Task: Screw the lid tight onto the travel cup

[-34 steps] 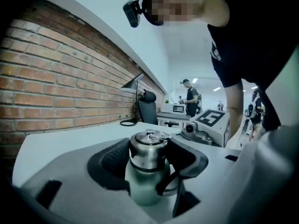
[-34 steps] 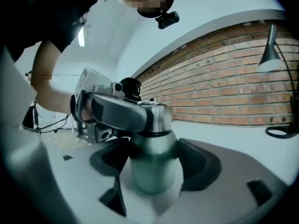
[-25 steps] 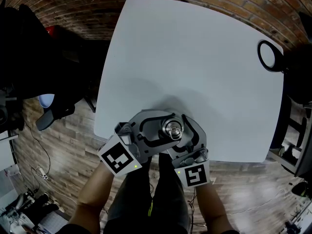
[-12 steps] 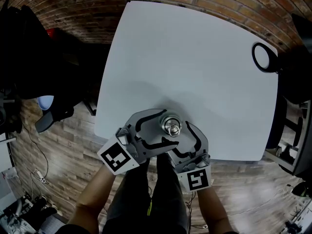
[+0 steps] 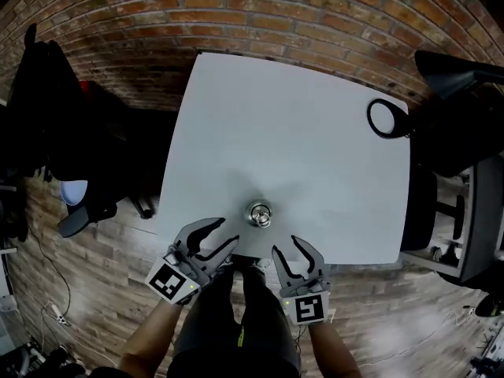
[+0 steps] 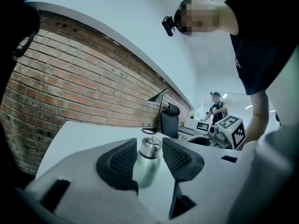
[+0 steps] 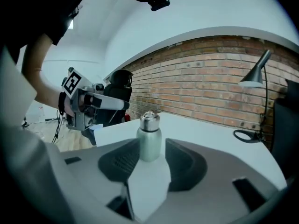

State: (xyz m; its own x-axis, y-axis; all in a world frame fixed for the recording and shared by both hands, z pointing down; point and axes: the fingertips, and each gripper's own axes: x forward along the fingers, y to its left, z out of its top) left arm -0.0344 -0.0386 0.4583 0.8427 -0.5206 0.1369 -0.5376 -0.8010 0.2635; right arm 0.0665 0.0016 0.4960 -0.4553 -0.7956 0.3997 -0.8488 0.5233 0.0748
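Both grippers have drawn back from the travel cup (image 5: 259, 214), which they flanked a second ago. It stands upright and alone on the white tabletop (image 5: 291, 124), close to the 6 o'clock edge, with its lid (image 7: 149, 119) on top. The left gripper (image 5: 227, 231) hovers at the cup's 7 o'clock and the right gripper (image 5: 287, 246) at its 5 o'clock. Each has its jaws apart but closing, with nothing between the pads and the cup just ahead of the tips.
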